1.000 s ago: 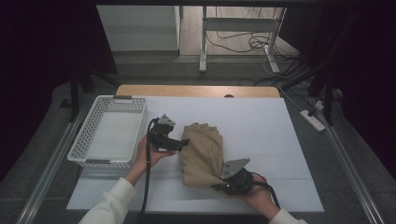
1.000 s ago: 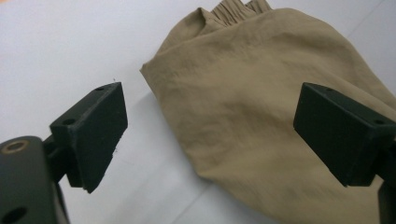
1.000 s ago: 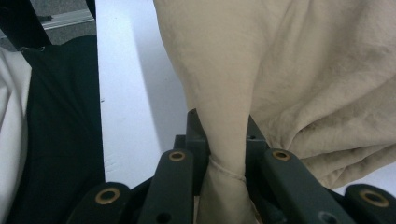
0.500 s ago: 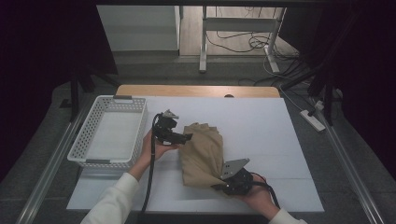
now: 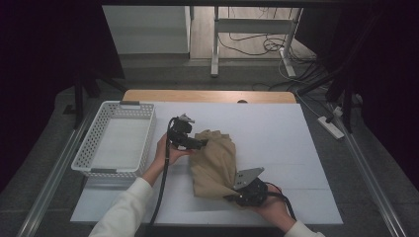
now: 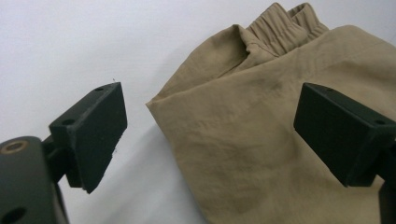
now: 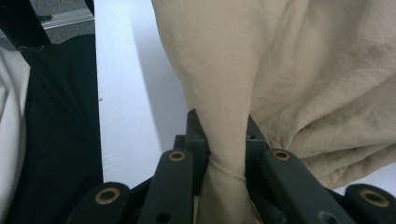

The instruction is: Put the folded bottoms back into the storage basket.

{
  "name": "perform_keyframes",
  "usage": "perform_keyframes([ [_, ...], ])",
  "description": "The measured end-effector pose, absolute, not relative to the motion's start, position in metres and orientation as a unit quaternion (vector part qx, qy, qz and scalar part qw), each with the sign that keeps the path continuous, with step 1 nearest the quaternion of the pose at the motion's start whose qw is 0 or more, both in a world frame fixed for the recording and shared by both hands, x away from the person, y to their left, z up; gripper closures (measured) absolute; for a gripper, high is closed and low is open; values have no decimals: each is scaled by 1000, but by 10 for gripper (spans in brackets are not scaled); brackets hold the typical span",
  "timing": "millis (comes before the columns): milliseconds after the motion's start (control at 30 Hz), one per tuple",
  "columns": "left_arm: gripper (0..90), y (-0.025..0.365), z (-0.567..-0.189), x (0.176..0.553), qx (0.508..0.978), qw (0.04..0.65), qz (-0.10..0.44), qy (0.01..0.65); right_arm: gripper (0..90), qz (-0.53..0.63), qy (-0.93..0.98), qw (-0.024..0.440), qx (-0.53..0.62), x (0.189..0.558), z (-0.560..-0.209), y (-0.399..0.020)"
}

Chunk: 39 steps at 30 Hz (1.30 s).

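White bench (image 5: pixel 296 128) carries our tan trousers (image 5: pixel 215 160), crumpled beside a white basket (image 5: pixel 99 148). We pinch a hem with the right gripper (image 5: pixel 236 196) fingers, while our left gripper (image 5: pixel 200 144) fingers stay spread at the waistband end.

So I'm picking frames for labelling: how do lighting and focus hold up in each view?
High view: white table evenly lit, surroundings dark. Left gripper view: tan garment sharp, jaws slightly soft. Right gripper view: the pinched fold is soft and pale, and there is shadow at the left.
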<state>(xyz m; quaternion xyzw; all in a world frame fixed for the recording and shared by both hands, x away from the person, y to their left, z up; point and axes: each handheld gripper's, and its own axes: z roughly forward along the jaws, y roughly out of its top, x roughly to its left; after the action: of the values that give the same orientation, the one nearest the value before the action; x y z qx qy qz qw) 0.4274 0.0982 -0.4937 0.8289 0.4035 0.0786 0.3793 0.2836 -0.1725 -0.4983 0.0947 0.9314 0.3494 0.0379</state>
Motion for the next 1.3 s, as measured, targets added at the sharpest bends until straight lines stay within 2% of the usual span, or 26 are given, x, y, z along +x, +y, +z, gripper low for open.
perform_keyframes([
  [467,106,102,-501,435,830,374,64,409,785,349,932,37,96,284,-499,-172],
  [1067,96,84,-516,442,845,363,43,390,785,348,931,36,99,283,-500,-171],
  [1300,86,79,-522,443,852,356,18,384,784,347,932,36,98,283,-501,-171],
])
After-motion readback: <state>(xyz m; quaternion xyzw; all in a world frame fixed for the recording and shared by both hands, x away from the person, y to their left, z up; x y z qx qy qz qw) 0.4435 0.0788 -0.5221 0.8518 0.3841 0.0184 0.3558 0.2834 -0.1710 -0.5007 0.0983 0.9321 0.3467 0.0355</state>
